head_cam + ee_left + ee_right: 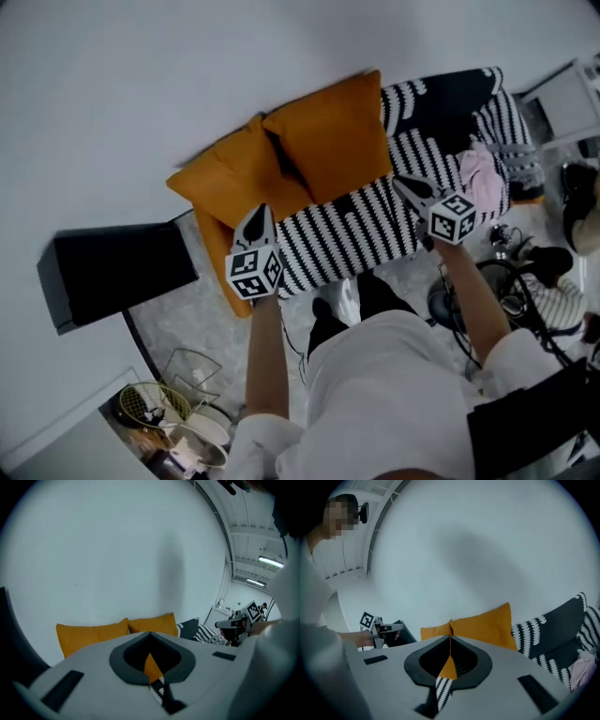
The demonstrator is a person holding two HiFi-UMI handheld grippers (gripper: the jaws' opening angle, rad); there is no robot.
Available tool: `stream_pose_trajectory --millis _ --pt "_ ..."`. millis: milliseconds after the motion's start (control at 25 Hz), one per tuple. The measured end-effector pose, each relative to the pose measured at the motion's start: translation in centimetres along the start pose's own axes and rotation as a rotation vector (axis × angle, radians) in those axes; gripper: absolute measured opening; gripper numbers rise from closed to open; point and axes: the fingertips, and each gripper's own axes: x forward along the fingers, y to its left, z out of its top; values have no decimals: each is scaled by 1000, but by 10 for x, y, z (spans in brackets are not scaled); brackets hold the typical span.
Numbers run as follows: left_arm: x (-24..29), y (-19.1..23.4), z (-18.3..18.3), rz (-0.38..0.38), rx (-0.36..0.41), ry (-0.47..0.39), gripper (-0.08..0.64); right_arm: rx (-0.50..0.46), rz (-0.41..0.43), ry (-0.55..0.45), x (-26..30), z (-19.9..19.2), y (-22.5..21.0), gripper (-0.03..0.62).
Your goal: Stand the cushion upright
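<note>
Two orange cushions stand upright side by side against the white wall at the back of the sofa: the left cushion (pixel 230 173) (pixel 91 634) (pixel 436 631) and the right cushion (pixel 333 141) (pixel 152 623) (pixel 485 625). My left gripper (pixel 258 214) (pixel 150 635) hovers in front of the left cushion, clear of it, shut with nothing held. In front of the right cushion's lower right corner, over the striped seat, my right gripper (pixel 403 185) (pixel 450 637) is also shut and empty. Each gripper view shows only cushion and striped cloth beyond the closed jaws.
The sofa wears a black-and-white striped cover (pixel 356 230). A dark striped cushion (pixel 450 103) and a pink cloth (pixel 483 178) lie at its right end. A black box (pixel 117 267) stands left of the sofa, a wire basket (pixel 150 403) on the floor, and cables and gear (pixel 525 281) at right.
</note>
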Motion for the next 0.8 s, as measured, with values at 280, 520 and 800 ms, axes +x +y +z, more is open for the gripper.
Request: stream_pose_trajectory --millis 280,520,800 --pt "-100 -3 -37 -107 -44 -15 2 -7 -1 -20 -42 -30 86 32" --pt "-179 1 -64 -165 -26 -30 2 32 -20 -84 -67 -55 160 34" --pt "-259 2 -83 -239 0 -45 2 36 -68 -129 -101 -82 239 35"
